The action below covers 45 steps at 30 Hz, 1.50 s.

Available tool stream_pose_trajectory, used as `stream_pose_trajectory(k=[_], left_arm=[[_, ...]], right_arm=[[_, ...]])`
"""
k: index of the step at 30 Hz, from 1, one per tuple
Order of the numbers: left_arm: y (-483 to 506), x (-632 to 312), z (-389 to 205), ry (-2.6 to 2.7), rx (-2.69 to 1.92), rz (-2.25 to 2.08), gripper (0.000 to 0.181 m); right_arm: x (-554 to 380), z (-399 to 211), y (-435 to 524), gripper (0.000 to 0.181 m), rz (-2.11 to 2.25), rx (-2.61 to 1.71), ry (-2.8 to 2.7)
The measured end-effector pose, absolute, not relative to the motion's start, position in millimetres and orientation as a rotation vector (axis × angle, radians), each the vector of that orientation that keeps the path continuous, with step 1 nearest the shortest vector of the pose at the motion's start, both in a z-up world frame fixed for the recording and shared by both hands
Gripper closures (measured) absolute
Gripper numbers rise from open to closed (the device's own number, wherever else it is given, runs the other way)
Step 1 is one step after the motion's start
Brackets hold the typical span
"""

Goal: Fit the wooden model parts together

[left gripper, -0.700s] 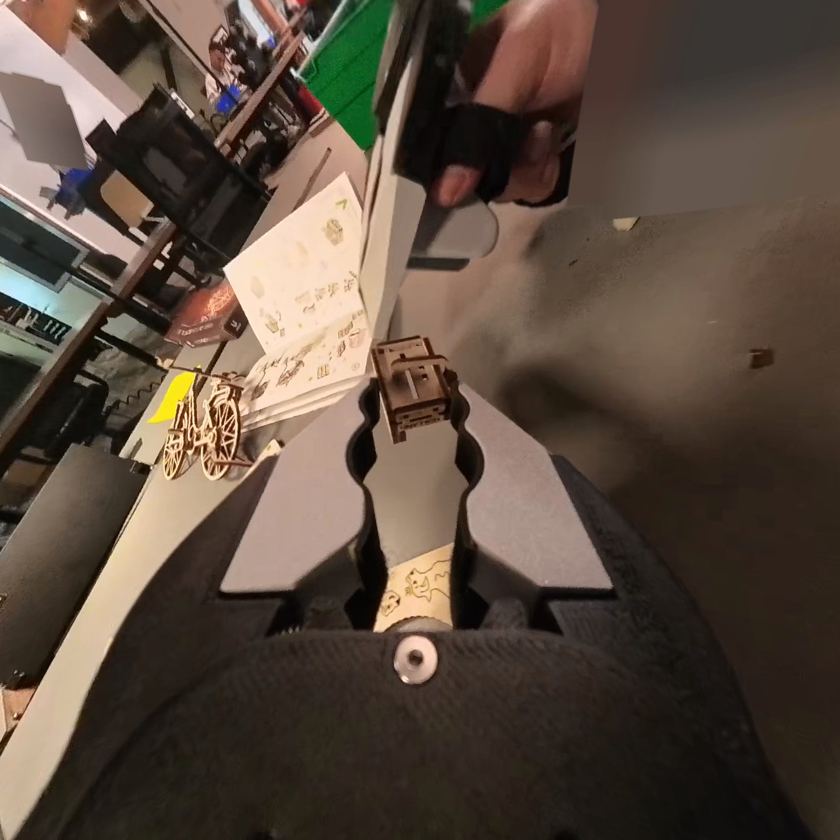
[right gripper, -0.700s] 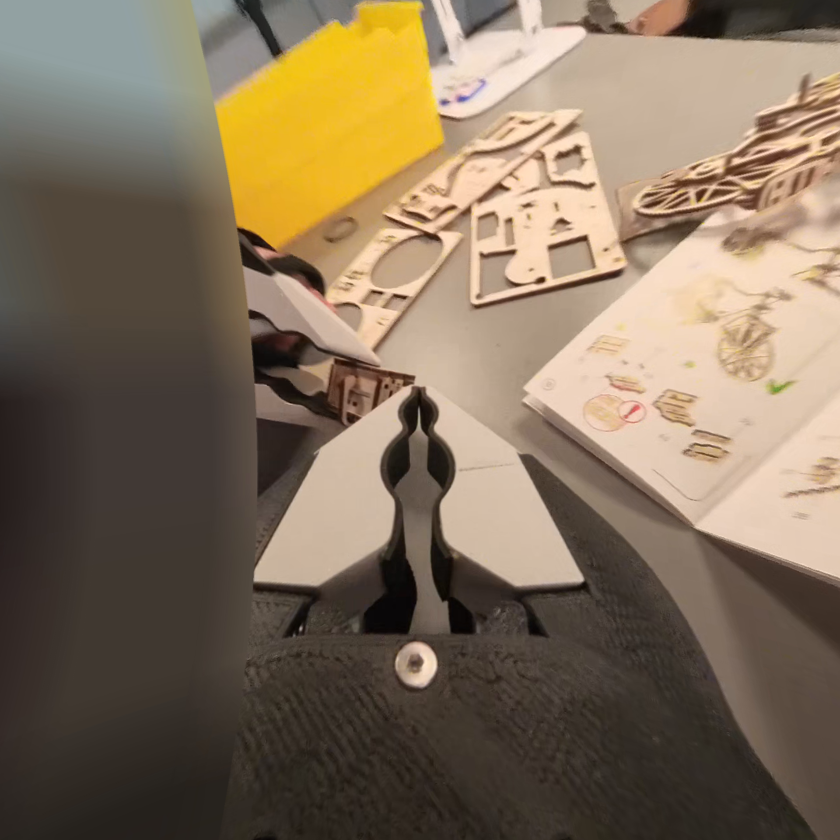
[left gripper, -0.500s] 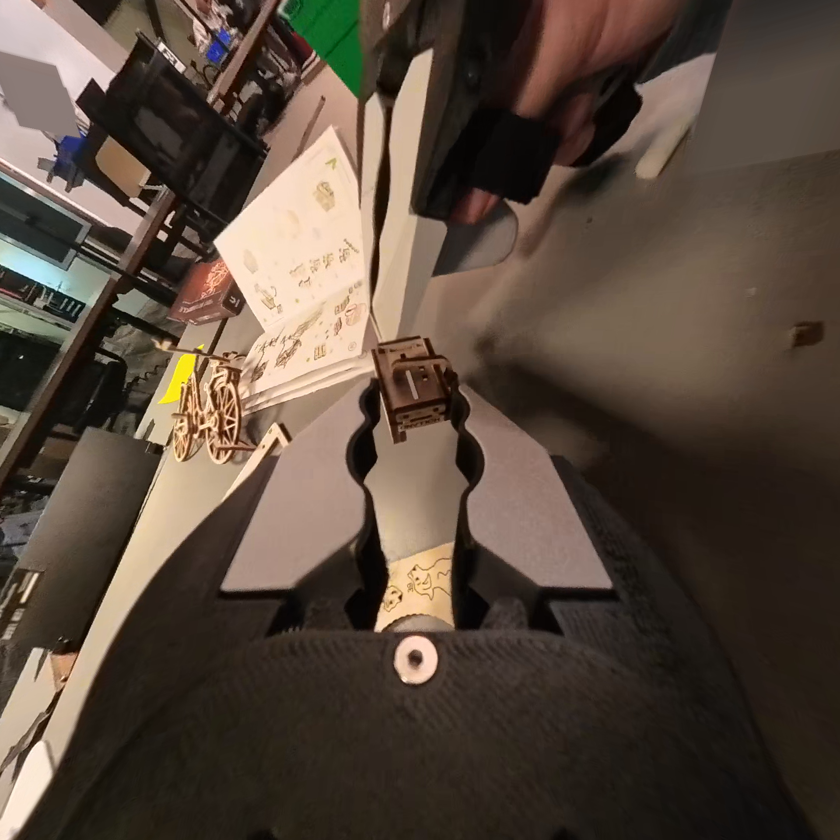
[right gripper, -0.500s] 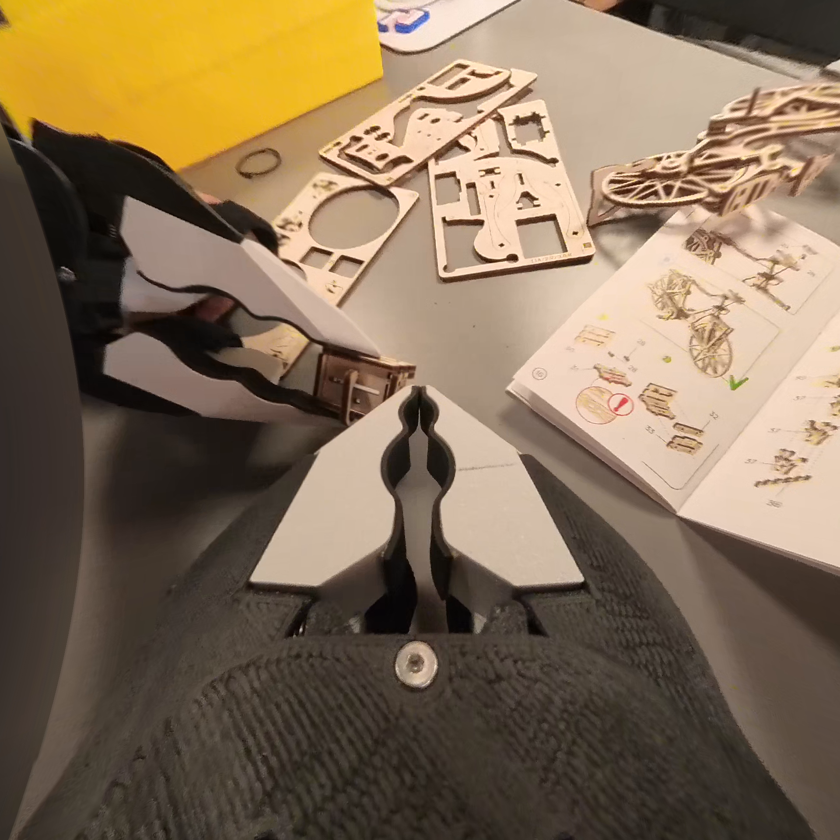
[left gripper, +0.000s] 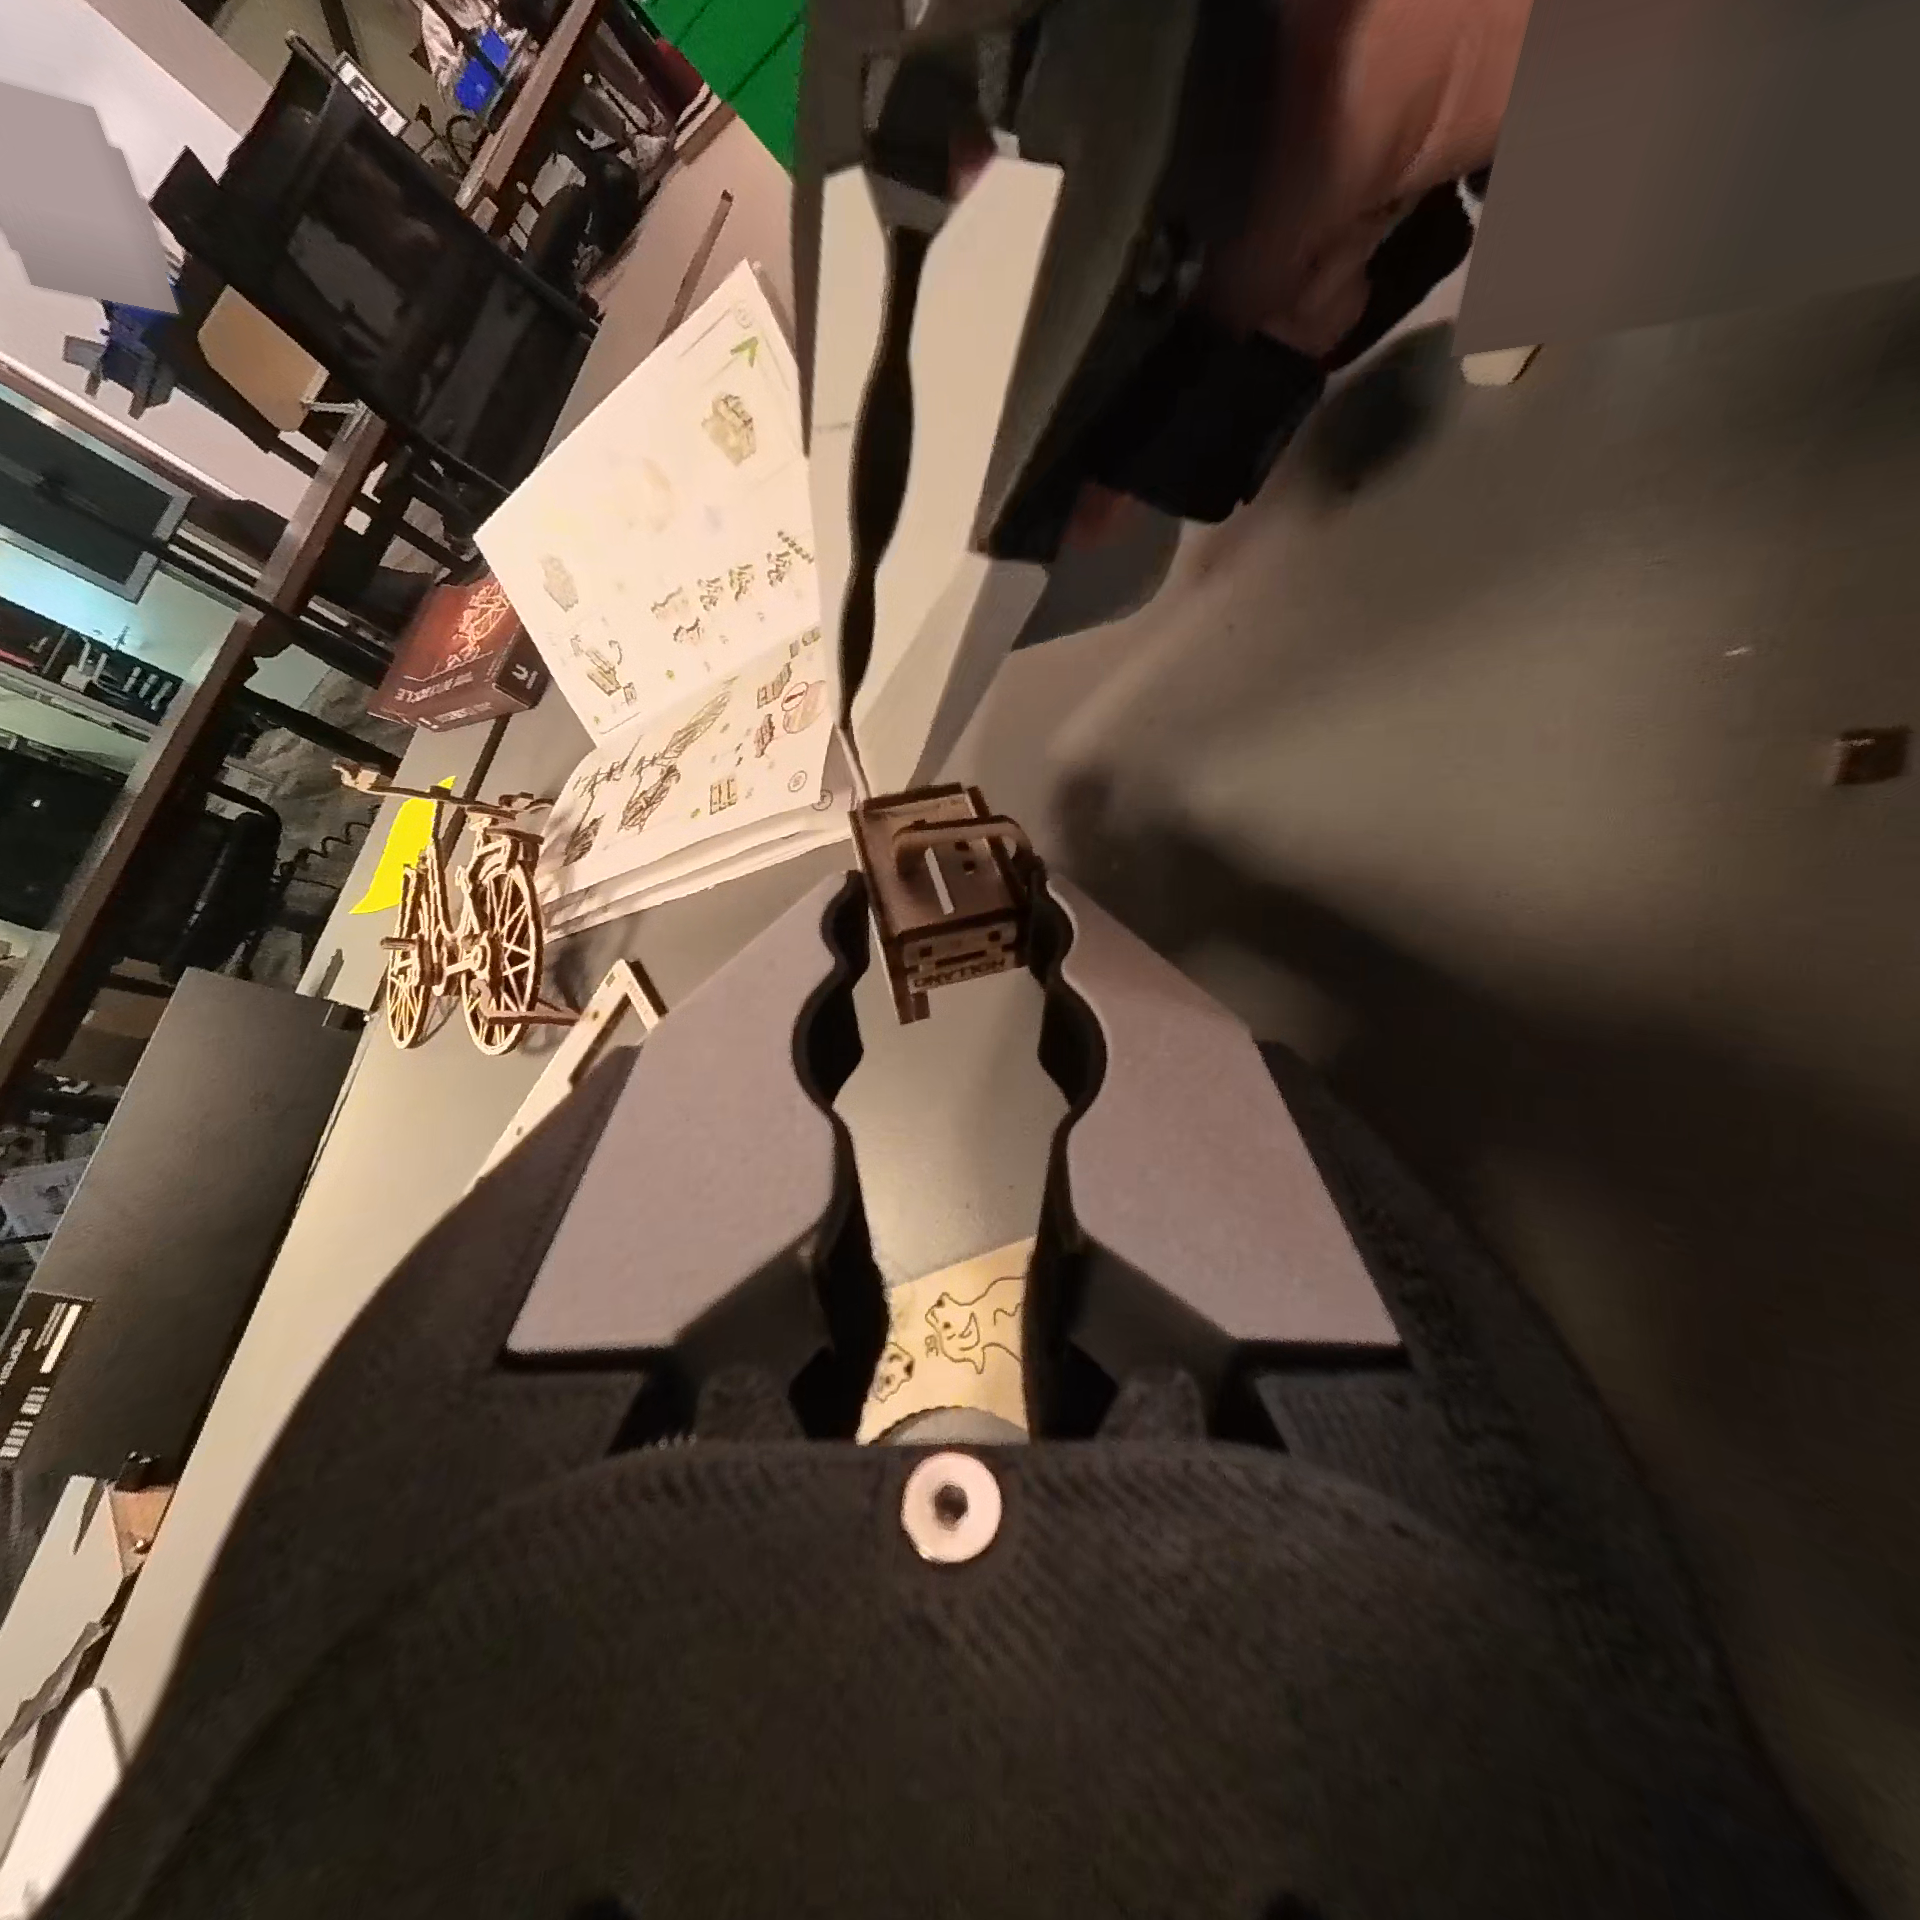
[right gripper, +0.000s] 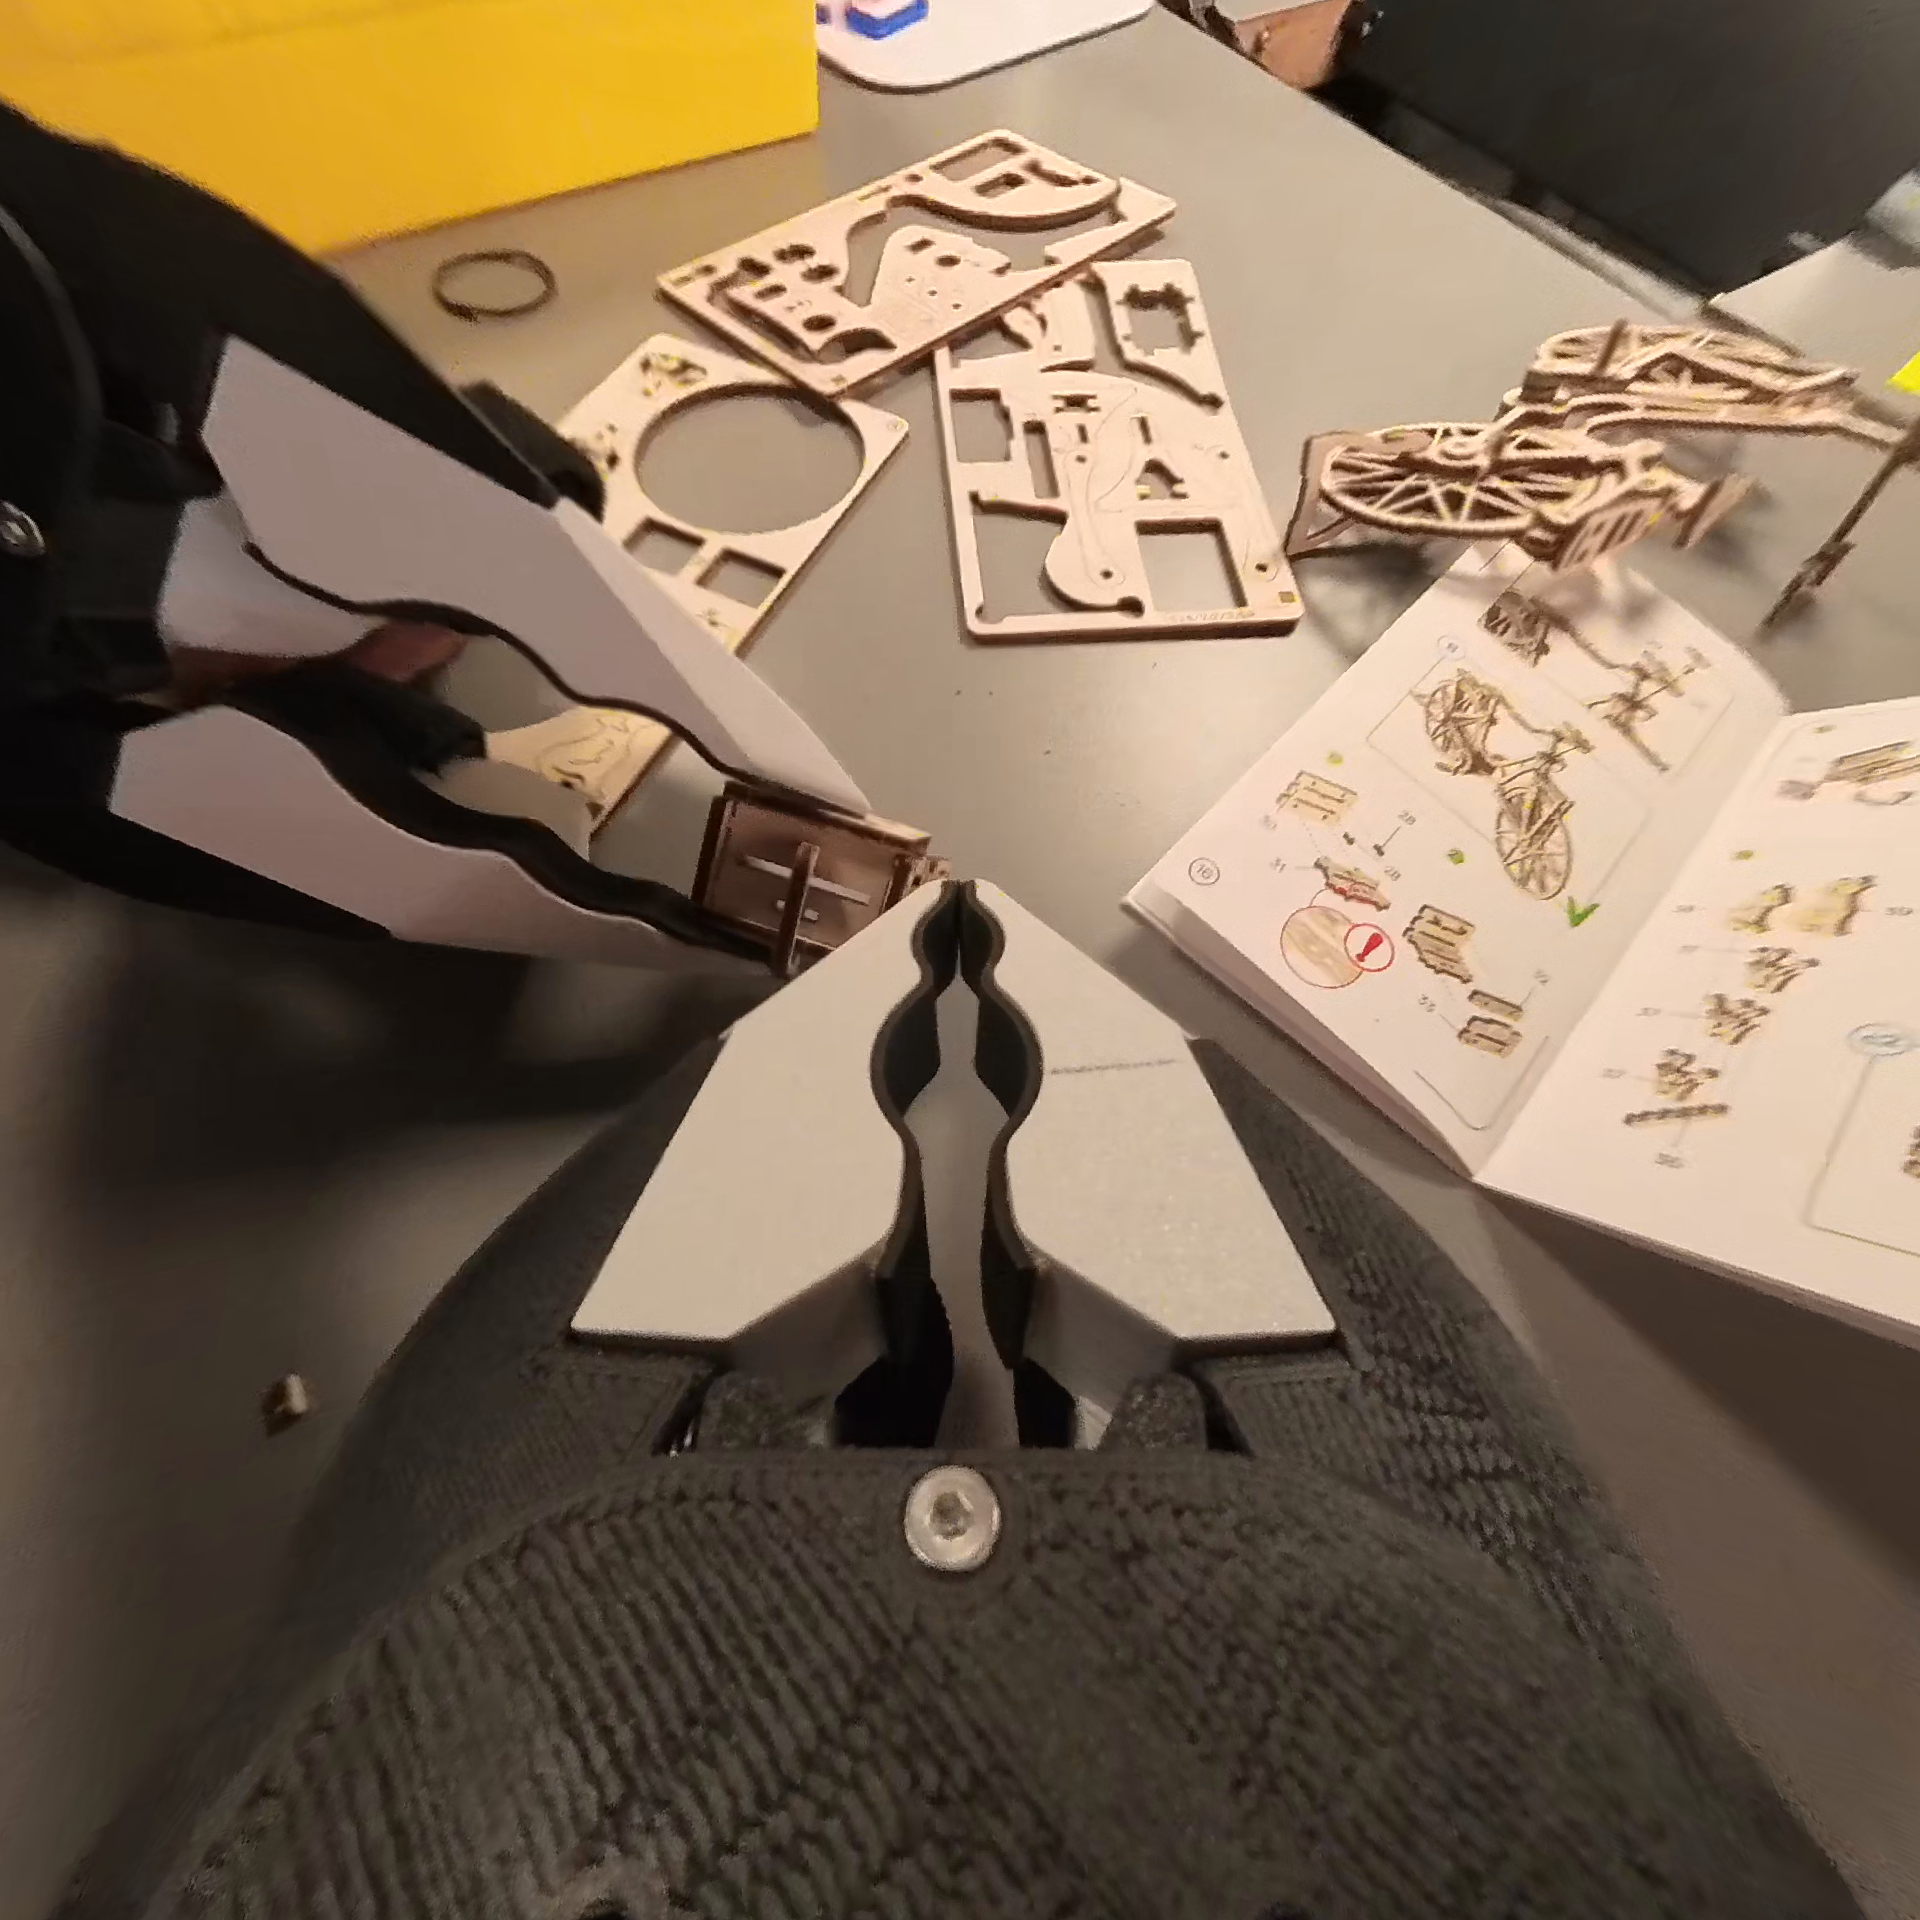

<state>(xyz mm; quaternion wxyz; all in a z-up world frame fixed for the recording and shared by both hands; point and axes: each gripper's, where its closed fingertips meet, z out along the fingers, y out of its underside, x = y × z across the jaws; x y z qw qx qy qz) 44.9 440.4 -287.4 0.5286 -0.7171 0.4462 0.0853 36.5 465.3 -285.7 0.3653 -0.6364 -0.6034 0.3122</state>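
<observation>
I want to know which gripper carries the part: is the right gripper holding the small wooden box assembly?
No, the left gripper clamps the wooden box assembly; the right gripper is shut and empty beside it.

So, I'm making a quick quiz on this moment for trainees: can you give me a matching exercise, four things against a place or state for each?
Things:
1. small wooden box part
2. right gripper
3. wooden bicycle model
4. instruction booklet

Place or state:
A. lying open on the table
B. standing upright on its wheels
C. clamped at the tips of the left gripper
D. jaws closed, tips just at the box part

Pairs: 1-C, 2-D, 3-B, 4-A
</observation>
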Motion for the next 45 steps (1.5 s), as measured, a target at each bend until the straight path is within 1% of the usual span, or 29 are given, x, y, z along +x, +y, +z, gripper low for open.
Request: stream_pose_trajectory(k=[7, 13, 19, 24, 27, 35, 41, 45], left_arm=[[438, 47, -285, 1.105, -1.647, 0.212, 0.152], [434, 54, -283, 1.158, -1.585, 0.212, 0.152], [435, 53, -285, 1.154, -1.602, 0.203, 0.152], [437, 51, -286, 1.129, -1.643, 0.218, 0.153], [437, 51, -287, 1.127, -1.647, 0.22, 0.153], [436, 53, -288, 1.166, -1.625, 0.236, 0.153], [438, 51, -287, 1.15, -1.624, 0.27, 0.153], [441, 48, -284, 1.103, -1.636, 0.274, 0.152]], right_arm=[[38, -284, 460, 0.181, 1.153, -1.76, -1.51], [42, -285, 453, 0.181, 1.346, -1.849, -1.517], [42, -286, 454, 0.181, 1.299, -1.848, -1.492], [39, -286, 459, 0.181, 1.1, -1.798, -1.463], [39, -287, 460, 0.181, 1.051, -1.797, -1.447], [41, -294, 456, 0.181, 1.312, -2.0, -1.372], [39, -292, 457, 0.181, 1.372, -2.04, -1.292], [36, -284, 464, 0.181, 1.331, -1.957, -1.266]])
